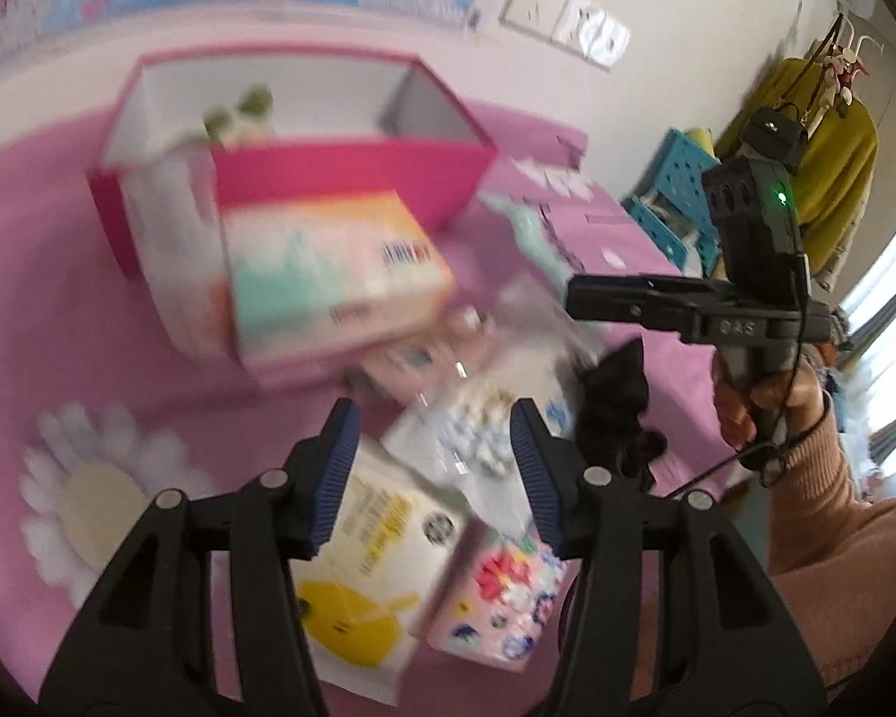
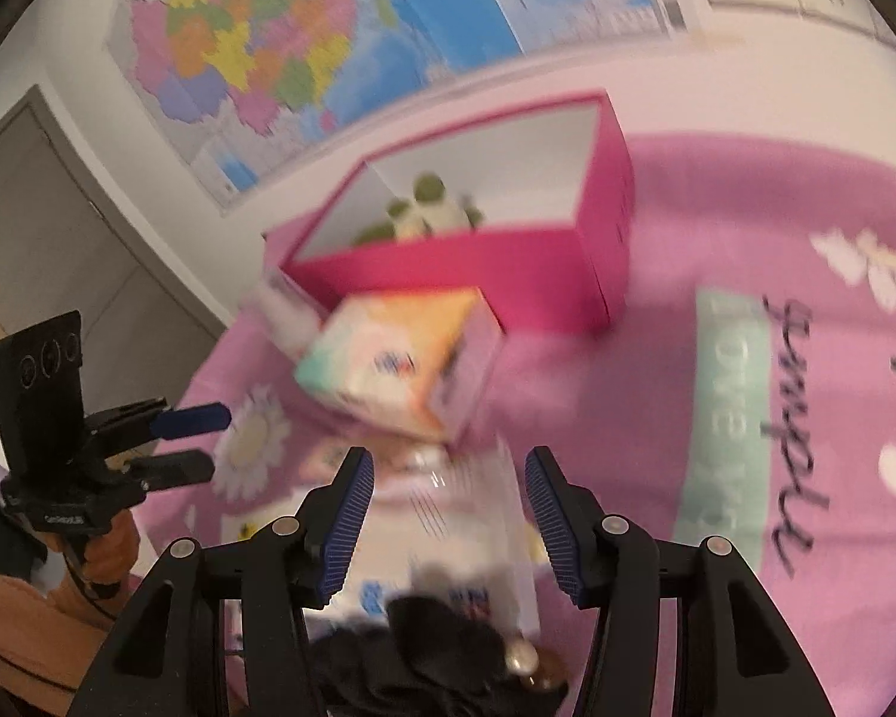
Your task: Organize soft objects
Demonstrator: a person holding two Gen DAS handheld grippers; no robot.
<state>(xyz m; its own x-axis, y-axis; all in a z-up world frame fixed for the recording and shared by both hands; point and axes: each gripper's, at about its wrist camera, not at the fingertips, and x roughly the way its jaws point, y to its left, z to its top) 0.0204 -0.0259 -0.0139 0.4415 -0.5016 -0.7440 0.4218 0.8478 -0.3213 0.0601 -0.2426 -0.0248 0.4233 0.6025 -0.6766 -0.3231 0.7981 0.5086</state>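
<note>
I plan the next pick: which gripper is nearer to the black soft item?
Right. The right gripper hovers just above the black soft item; the left gripper is beside it, over packets.

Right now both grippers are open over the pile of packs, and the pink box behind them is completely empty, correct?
Not quite. The pink box is not empty: a green and white soft toy sits inside, clearest in the right wrist view. Both the left gripper and right gripper are open.

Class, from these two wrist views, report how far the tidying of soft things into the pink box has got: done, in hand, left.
Done: one green-and-white plush sits in the pink box. In hand: nothing; the left tongs and right tongs are open and empty. Left: the tissue pack, yellow-print pack, floral pack and black fabric item lie on the pink bedspread.
</note>
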